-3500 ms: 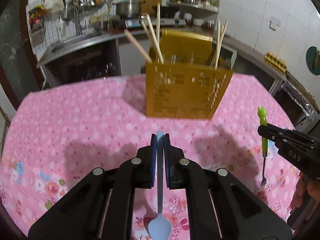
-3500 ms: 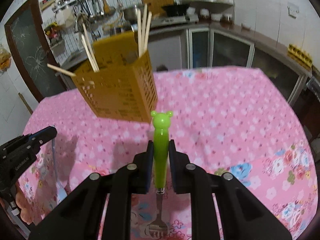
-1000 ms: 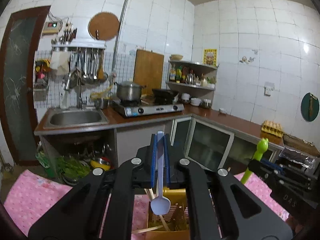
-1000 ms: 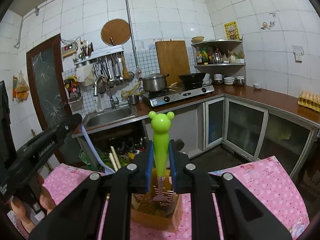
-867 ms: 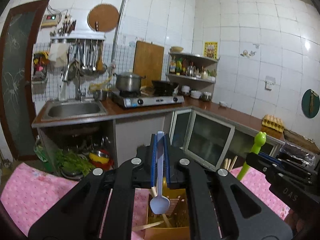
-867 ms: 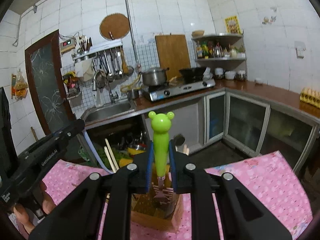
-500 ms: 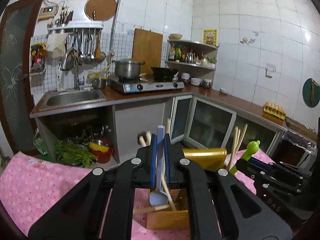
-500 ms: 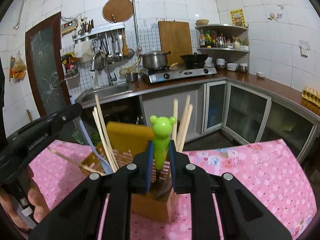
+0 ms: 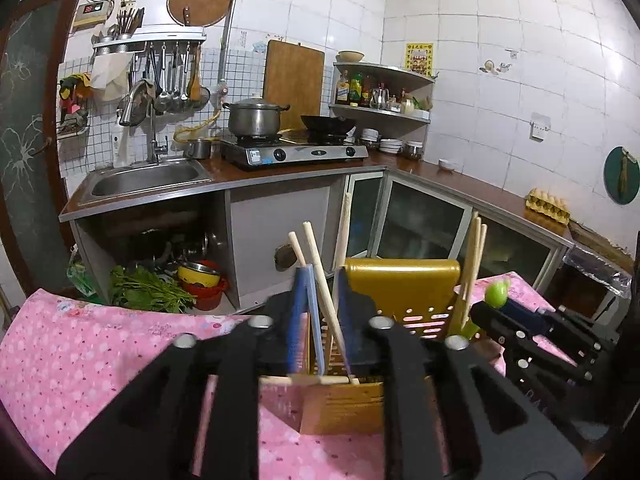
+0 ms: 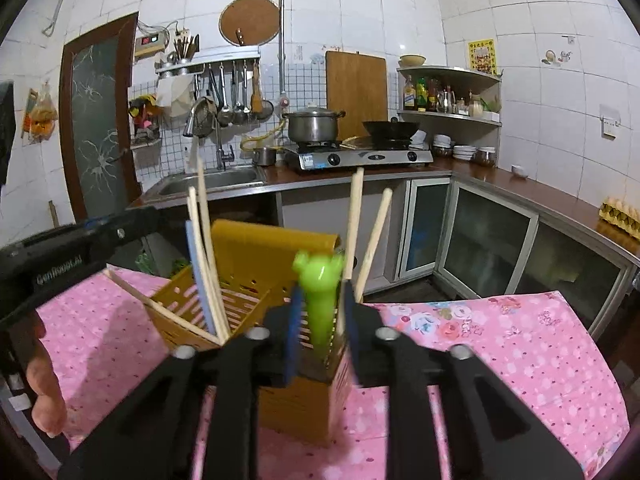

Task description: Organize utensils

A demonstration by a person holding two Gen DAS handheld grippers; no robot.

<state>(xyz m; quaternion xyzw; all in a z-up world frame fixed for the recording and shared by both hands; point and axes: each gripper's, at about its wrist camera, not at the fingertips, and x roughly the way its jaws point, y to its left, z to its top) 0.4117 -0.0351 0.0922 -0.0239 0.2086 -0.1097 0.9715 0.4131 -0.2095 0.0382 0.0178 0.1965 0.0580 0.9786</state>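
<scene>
A yellow slotted utensil holder (image 9: 400, 280) (image 10: 256, 248) stands on the pink floral table, with several wooden chopsticks (image 9: 316, 256) (image 10: 372, 240) in it. My left gripper (image 9: 320, 304) hovers over its left compartment. Its jaws are opening, and the pale blue spoon (image 9: 314, 312) (image 10: 196, 272) stands loose between them, bowl down in the holder. Over the right compartment, my right gripper (image 10: 320, 316) is also opening. The green bear-handled fork (image 10: 318, 292) (image 9: 496, 294) stands between its pads with a gap on both sides, tines hidden in the holder.
The pink floral tablecloth (image 9: 80, 360) (image 10: 500, 360) spreads out on both sides of the holder. A person's hand (image 10: 44, 392) holds the left gripper's body (image 10: 80, 248). Behind the table are the sink counter (image 9: 144, 184), the stove (image 9: 292, 152) and the glass-door cabinets (image 10: 492, 236).
Both grippers sank toward the holder with the spoon and fork clamped. Both pairs of jaws have now parted, and the spoon and fork stand in the holder.
</scene>
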